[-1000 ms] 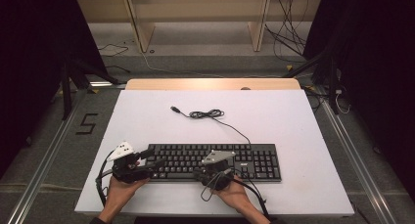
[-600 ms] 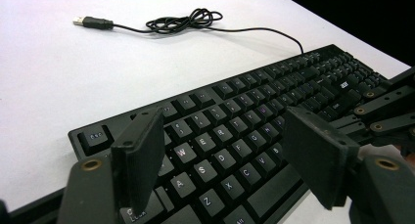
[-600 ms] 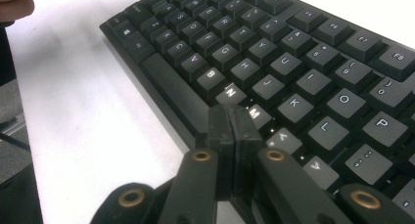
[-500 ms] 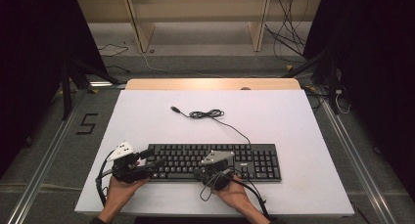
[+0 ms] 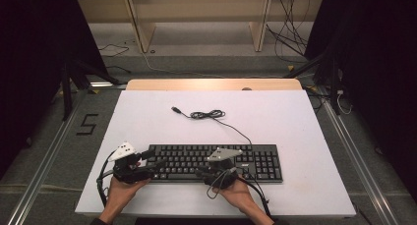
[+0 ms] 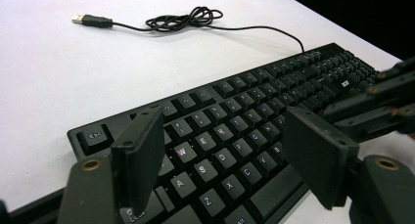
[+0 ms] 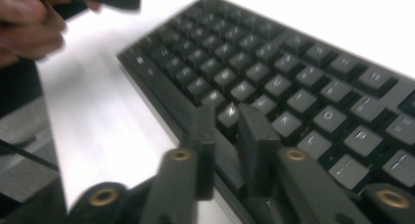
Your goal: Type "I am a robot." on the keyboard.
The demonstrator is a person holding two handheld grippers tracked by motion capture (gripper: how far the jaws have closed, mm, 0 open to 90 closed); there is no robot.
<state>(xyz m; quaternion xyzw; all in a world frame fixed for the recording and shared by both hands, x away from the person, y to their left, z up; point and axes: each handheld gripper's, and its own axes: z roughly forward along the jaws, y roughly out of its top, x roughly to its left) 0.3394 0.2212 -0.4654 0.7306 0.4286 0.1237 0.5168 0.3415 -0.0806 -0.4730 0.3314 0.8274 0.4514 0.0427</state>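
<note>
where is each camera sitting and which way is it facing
High view: above the person's side, looking forward and down on the table; both hands show.
Left gripper view: rides the left gripper, looking across the keyboard toward its cable.
Right gripper view: rides the right gripper, over the keys.
All share the keyboard.

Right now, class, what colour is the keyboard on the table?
Black, with pale lettering on the keyboard; clearest in the left gripper view.

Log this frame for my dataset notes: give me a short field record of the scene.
surface: white table
main object: black keyboard, near front edge
cable: keyboard's cable coiled behind it, USB plug loose
left gripper: jaws wide apart over keyboard's left end
right gripper: narrow gap, jaws just opening, over bottom key row, nothing held
</note>
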